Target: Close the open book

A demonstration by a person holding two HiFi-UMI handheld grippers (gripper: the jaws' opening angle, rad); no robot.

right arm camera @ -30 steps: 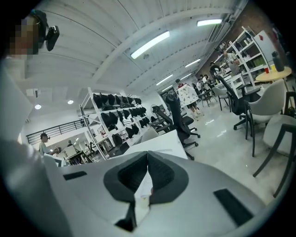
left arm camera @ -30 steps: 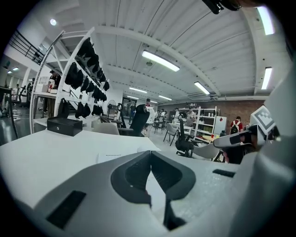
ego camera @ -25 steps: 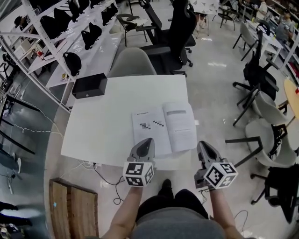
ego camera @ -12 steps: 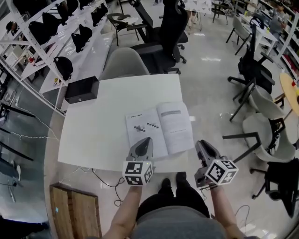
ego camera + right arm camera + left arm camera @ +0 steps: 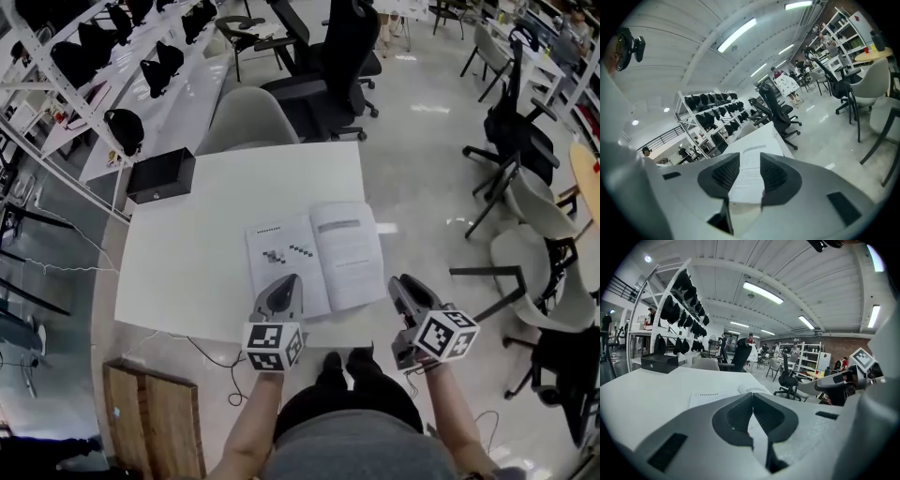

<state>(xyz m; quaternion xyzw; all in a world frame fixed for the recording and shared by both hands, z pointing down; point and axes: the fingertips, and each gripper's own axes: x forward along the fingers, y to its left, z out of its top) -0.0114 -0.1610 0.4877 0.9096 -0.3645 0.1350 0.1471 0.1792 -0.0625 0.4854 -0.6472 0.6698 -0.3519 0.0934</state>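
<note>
The open book (image 5: 314, 258) lies flat on the white table (image 5: 187, 272), near its front right corner, with printed pages up. My left gripper (image 5: 284, 284) is shut and empty, its tips over the near edge of the book's left page. In the left gripper view the jaws (image 5: 753, 397) meet, with the book (image 5: 710, 398) just beyond them. My right gripper (image 5: 401, 283) hovers just off the table's right edge, beside the book's right page. Its jaws (image 5: 750, 159) have just been opening. The gap holds nothing, and the right page (image 5: 749, 180) shows through it.
A black box (image 5: 159, 175) sits at the table's far left corner. A grey chair (image 5: 248, 122) and a black office chair (image 5: 328, 66) stand behind the table. More chairs (image 5: 525, 206) stand to the right. A wooden pallet (image 5: 155, 412) lies on the floor at the left.
Both grippers have edged a little forward and down toward the book. The book lies open as before.
</note>
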